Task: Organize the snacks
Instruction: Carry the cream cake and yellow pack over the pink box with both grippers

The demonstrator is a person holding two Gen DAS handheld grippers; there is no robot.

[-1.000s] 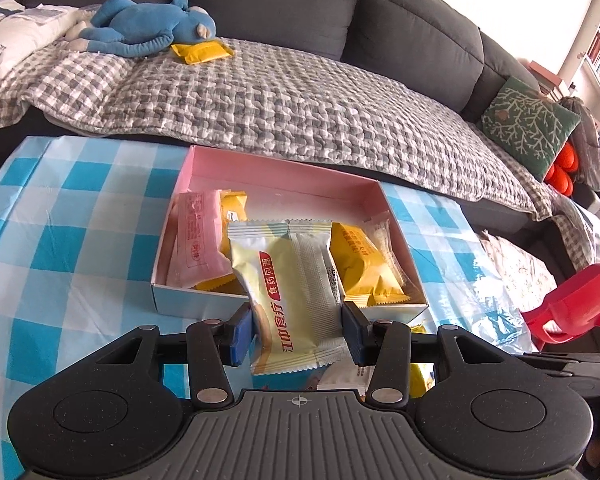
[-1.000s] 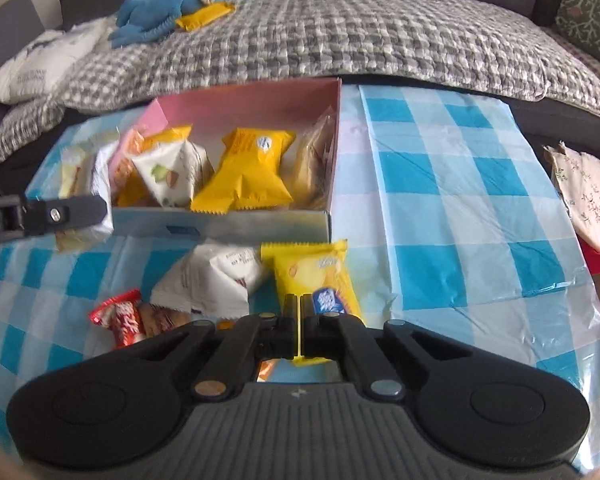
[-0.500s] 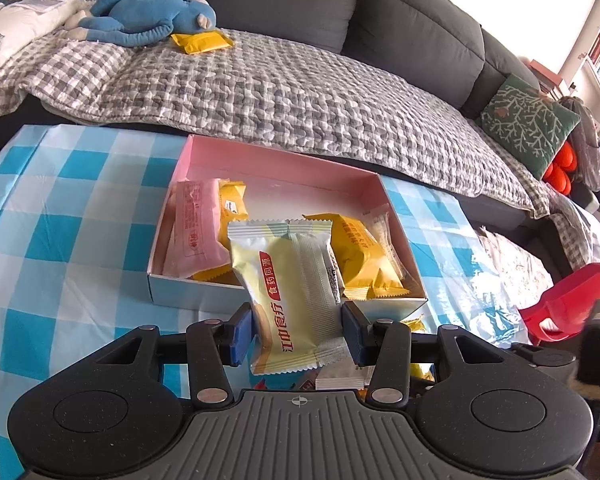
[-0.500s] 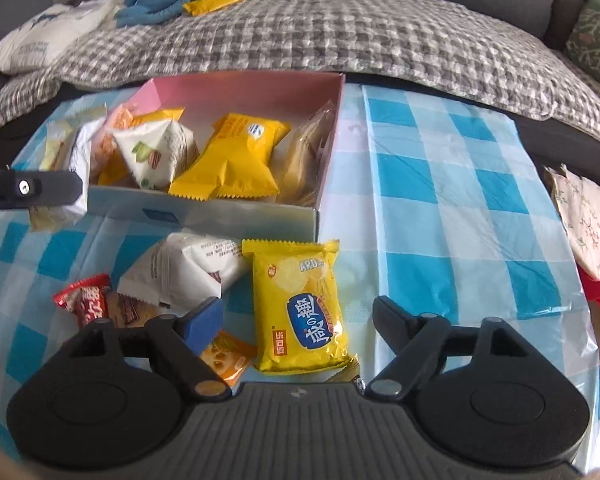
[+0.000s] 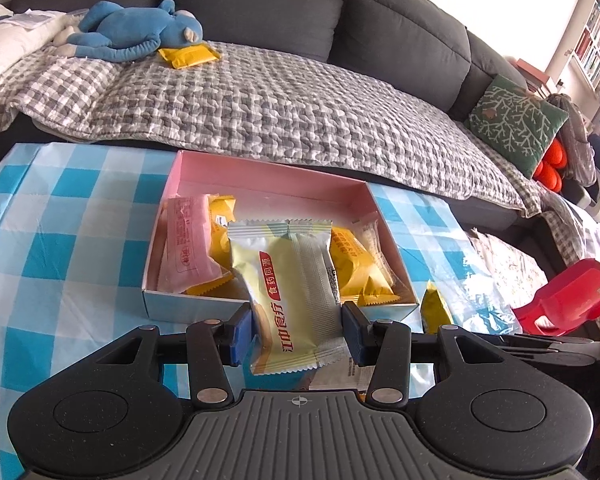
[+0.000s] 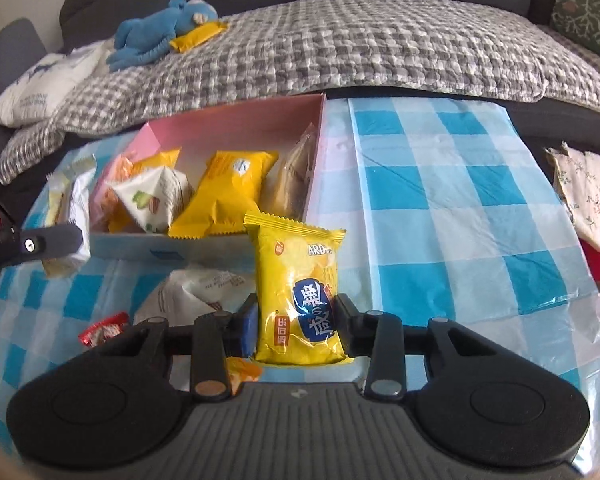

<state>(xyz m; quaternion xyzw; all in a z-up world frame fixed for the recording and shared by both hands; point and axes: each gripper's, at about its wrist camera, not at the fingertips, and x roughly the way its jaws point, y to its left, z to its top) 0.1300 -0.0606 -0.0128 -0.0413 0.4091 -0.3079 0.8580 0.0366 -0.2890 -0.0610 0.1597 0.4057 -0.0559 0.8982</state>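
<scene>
Right wrist: right tongs (image 6: 297, 326) closing around chip bag (image 6: 298, 292) near box's front wall (image 6: 164, 251); left tongs (image 5: 298, 330) clamp pale packet (image 5: 290, 296).

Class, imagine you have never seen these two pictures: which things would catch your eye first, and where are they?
The yellow chip bag stands upright between the right gripper, whose jaws are closing on it. The left gripper grips a pale green packet in front of the pink box of snacks on the blue checked cloth. Behind, a blue plush toy lies on the sofa.
</scene>
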